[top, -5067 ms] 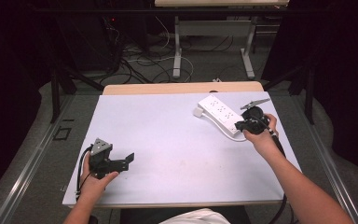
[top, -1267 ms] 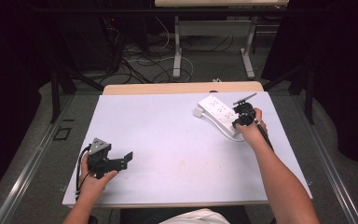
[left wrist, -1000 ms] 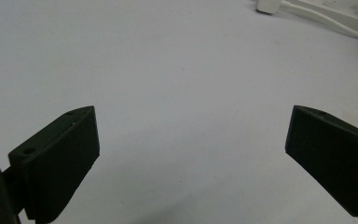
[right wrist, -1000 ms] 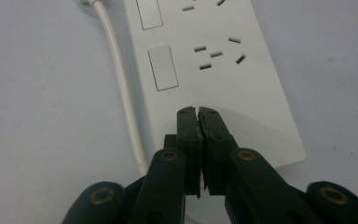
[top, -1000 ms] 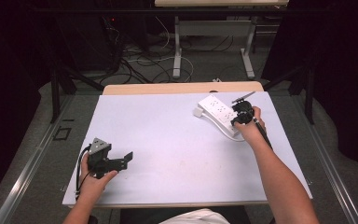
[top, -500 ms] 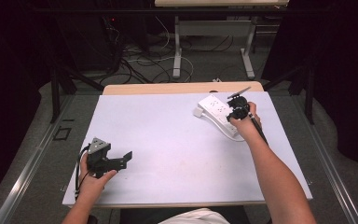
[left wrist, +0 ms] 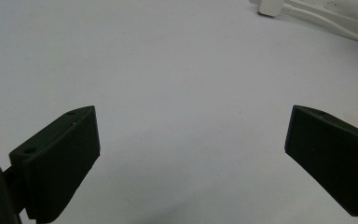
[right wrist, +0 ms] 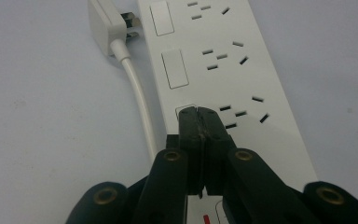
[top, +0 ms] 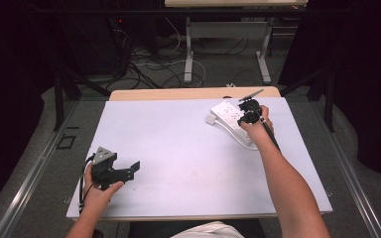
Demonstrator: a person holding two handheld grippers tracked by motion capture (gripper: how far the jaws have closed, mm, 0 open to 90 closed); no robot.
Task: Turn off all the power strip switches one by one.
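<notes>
A white power strip lies at the back right of the pale table, with several sockets and rocker switches. Its white plug and cable lie beside it. My right gripper is shut, jaws pressed together with nothing between them, and its tips rest on one of the strip's switches. In the high view the right gripper sits over the strip. My left gripper stands open near the front left, nothing between its fingers.
The table's wooden back edge meets a floor with cables and desk legs beyond. The plug and strip show far off in the left gripper view.
The right hand has moved forward and slightly left along the power strip, bringing the shut gripper's tips onto it. The left gripper has stayed where it was.
</notes>
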